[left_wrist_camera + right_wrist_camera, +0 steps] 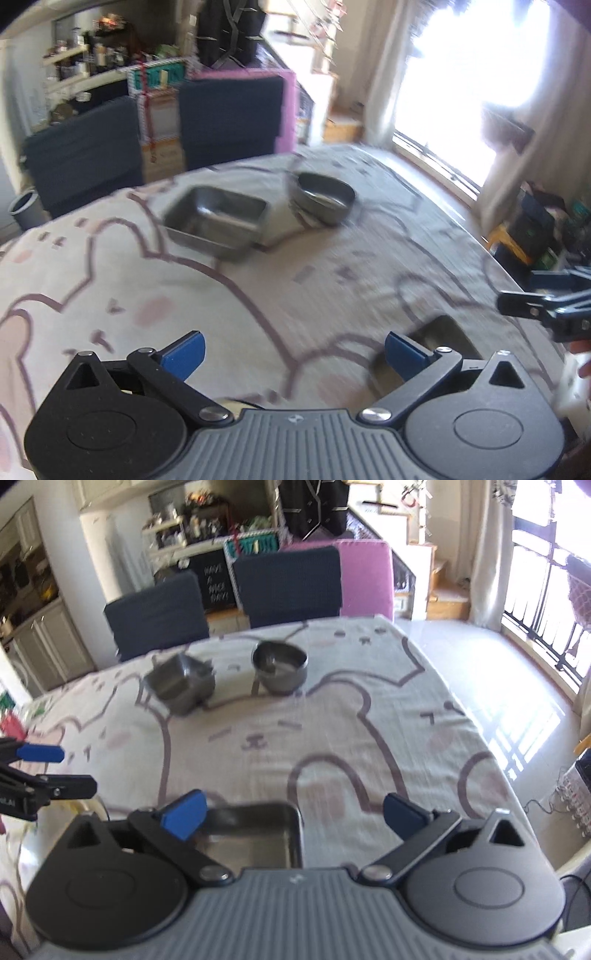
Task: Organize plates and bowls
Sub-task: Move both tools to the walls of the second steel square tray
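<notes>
While both grippers are held above the table (332,720), the left gripper (293,350) is seen with its jaws spread wide and nothing between them. Farther on, a square metal dish (216,225) and a round metal bowl (323,197) are placed side by side. The right gripper (293,814) is also wide open, and a square tray (255,834) lies under it, not gripped.

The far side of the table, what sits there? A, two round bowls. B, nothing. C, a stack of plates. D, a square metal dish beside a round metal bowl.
D: the right wrist view shows a square metal dish standing apart from a round metal bowl on the tablecloth.
</notes>
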`<state>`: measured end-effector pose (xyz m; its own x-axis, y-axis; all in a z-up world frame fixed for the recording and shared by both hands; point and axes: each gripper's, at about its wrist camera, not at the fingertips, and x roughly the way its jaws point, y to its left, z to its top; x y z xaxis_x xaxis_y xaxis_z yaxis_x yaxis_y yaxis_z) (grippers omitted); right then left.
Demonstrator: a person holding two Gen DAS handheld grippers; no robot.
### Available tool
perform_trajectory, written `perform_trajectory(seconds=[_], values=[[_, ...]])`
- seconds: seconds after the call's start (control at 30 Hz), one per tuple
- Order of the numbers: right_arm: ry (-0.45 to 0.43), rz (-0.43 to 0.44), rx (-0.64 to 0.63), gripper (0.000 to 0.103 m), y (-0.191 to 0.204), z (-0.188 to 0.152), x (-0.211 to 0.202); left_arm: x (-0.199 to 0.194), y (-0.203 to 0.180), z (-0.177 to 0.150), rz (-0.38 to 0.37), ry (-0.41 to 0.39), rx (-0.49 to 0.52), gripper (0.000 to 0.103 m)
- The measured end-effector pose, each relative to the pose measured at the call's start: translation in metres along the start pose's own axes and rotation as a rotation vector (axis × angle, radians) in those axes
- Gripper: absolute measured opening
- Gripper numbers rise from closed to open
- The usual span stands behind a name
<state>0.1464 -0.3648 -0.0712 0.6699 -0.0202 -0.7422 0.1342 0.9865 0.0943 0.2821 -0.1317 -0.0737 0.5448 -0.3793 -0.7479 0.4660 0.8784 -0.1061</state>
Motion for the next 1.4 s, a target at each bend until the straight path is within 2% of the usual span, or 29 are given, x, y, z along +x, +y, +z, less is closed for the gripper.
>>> perform_trajectory(seconds=[0.2, 0.37, 0.53, 0.7, 0.93, 1.13, 1.4], values=[[-0.04, -0.003, 0.095, 0.103, 0.021, 0.02, 0.026, 0.016, 0.044, 0.017, 0.095, -0.043, -0.062, 0.103], [-0.036, 0.031, 0.172, 0.103, 0.047, 0.037, 0.061, 0.039, 0.067, 0.03, 0.171, -0.082, -0.041, 0.103], [-0.042, 0.056, 0.232, 0.103, 0.073, 0.051, 0.098, 0.065, 0.083, 0.043, 0.18, -0.1, -0.037, 0.103], [-0.026, 0.077, 0.295, 0.103, 0.086, 0.058, 0.133, 0.09, 0.099, 0.062, 0.24, -0.125, -0.005, 0.103], [-0.012, 0.088, 0.381, 0.103, 0.091, 0.069, 0.17, 0.124, 0.118, 0.083, 0.261, -0.155, -0.048, 0.103], [0.005, 0.073, 0.476, 0.103, 0.086, 0.073, 0.202, 0.152, 0.122, 0.09, 0.328, -0.136, -0.012, 0.103], [0.024, 0.081, 0.436, 0.103, 0.1, 0.075, 0.227, 0.173, 0.134, 0.089, 0.383, -0.102, -0.008, 0.103]])
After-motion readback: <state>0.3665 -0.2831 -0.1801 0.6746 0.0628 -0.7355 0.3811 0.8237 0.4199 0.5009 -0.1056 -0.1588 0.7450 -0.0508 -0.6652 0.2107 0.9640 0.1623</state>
